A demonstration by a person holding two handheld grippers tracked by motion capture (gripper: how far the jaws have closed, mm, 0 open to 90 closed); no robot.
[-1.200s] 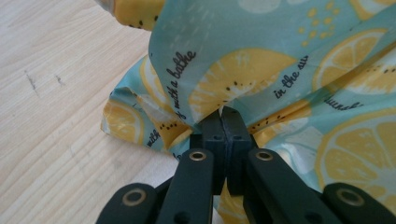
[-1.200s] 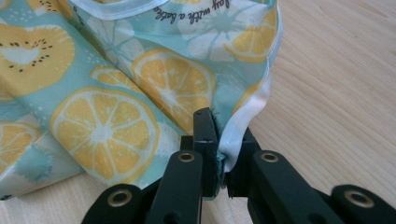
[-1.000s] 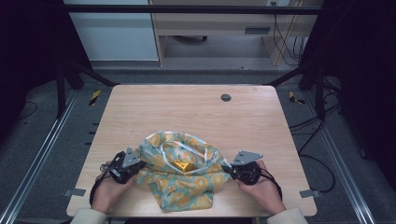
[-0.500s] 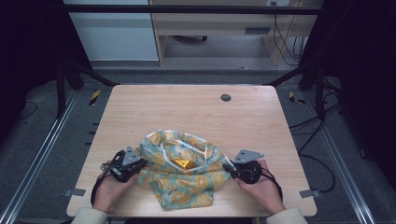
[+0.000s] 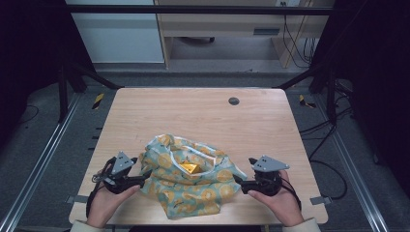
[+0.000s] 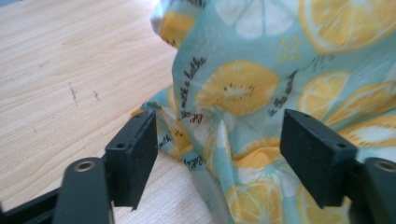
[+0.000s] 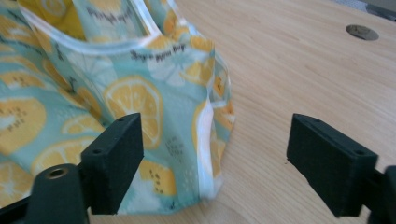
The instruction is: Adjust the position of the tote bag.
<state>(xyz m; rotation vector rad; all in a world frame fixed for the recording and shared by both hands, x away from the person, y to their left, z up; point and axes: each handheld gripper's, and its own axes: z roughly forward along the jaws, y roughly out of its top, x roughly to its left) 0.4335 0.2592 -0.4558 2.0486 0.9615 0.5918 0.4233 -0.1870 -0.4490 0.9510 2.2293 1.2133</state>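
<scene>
A teal cloth bag (image 5: pixel 193 181) printed with lemon slices lies crumpled on the near half of the wooden table (image 5: pixel 193 111). Its mouth faces up, and something shiny and yellow (image 5: pixel 189 167) shows inside. My left gripper (image 5: pixel 141 180) is at the bag's left side. Its jaws have just been opening and now stand open, with a loose fold of the bag (image 6: pixel 224 107) between them that the pads do not touch. My right gripper (image 5: pixel 240 182) is at the bag's right side. Its jaws have just been opening too, and the bag's white-hemmed edge (image 7: pixel 203 140) hangs slack between them.
A round dark grommet (image 5: pixel 233 101) sits in the far part of the tabletop and also appears as the grommet (image 7: pixel 362 31) in the right gripper view. Bare wood lies beyond the bag. Dark metal frame rails run along both sides of the table.
Both grippers were shut on the bag's sides and have opened, letting the cloth go. Both hands have drawn slightly away from the bag and risen, and the cloth has slackened.
</scene>
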